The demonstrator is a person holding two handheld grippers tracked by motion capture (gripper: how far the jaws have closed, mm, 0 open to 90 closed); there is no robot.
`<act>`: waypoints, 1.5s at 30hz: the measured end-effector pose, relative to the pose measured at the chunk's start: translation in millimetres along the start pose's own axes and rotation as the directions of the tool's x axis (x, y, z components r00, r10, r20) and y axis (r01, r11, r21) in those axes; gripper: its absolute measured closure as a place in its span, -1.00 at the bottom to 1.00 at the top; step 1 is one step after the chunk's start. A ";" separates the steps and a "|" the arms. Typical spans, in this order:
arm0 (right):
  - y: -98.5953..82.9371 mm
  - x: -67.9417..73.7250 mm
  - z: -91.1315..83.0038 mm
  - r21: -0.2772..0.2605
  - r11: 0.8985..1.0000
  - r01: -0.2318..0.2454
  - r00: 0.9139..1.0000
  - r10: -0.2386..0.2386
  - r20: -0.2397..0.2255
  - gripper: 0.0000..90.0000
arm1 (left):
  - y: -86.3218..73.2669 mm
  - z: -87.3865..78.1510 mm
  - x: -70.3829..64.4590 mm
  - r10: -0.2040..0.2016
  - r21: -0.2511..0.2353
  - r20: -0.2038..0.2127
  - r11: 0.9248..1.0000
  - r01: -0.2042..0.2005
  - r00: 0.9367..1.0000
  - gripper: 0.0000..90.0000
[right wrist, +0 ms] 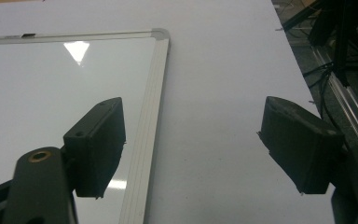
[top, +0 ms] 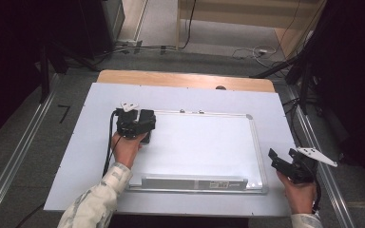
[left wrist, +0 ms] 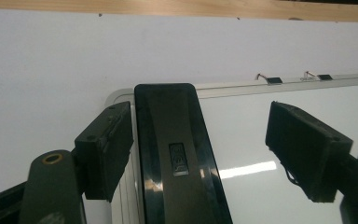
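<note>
A white whiteboard (top: 204, 142) with a silver frame lies flat on the white tabletop (top: 83, 156). In the left gripper view a glossy black oblong block (left wrist: 172, 140), like a board eraser, lies along the whiteboard (left wrist: 251, 121) at its far left corner. My left gripper (top: 139, 118) hovers over that corner, open (left wrist: 198, 112), its left jaw right beside the block and its right jaw well apart from it. My right gripper (top: 282, 154) is open (right wrist: 192, 105) near the table's right edge, just off the board's right frame (right wrist: 156, 93), holding nothing.
A grey pen tray (top: 192, 183) runs along the board's near edge. Two small clips (left wrist: 274, 80) sit on its far frame. A wooden table edge (top: 185, 80) shows beyond the white top. Cables and dark stands (top: 309, 71) surround the table on the floor.
</note>
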State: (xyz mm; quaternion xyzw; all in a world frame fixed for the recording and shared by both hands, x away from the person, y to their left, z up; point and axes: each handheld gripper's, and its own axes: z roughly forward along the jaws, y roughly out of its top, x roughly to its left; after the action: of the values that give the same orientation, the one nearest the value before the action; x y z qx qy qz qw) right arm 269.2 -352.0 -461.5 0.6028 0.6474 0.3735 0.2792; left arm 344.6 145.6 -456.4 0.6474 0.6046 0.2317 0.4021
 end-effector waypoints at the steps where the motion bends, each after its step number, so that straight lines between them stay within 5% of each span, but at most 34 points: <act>1: 0.0 0.0 0.1 0.000 1.000 0.003 1.000 -0.003 0.000 -0.54 | -0.9 -2.6 1.5 0.000 -0.003 0.004 1.000 0.000 1.000 -0.50; 14: -0.7 1.1 0.4 0.005 1.000 0.007 1.000 -0.007 0.003 -0.54 | -14.0 -27.8 12.4 -0.016 -0.034 0.069 0.999 0.019 0.998 -0.49; 23: -1.0 2.5 1.2 0.010 1.000 0.009 1.000 -0.009 0.004 -0.54 | -28.6 -43.8 23.2 0.021 -0.047 0.036 0.999 -0.019 0.999 -0.49; 32: -1.0 2.7 1.5 0.010 1.000 0.015 1.000 -0.015 0.003 -0.54 | -36.0 -57.1 34.4 0.004 -0.054 0.049 0.999 -0.001 0.999 -0.50; 45: -1.0 2.1 0.6 0.011 1.000 0.011 1.000 -0.011 0.003 -0.54 | -49.9 -75.6 64.3 -0.033 -0.045 0.009 0.998 0.034 0.999 -0.50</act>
State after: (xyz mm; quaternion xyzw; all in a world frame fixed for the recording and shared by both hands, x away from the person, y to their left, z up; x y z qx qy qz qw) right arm 268.9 -349.8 -462.4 0.6014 0.6523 0.3674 0.2789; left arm 265.8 223.4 -465.2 0.6289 0.6084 0.2358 0.4227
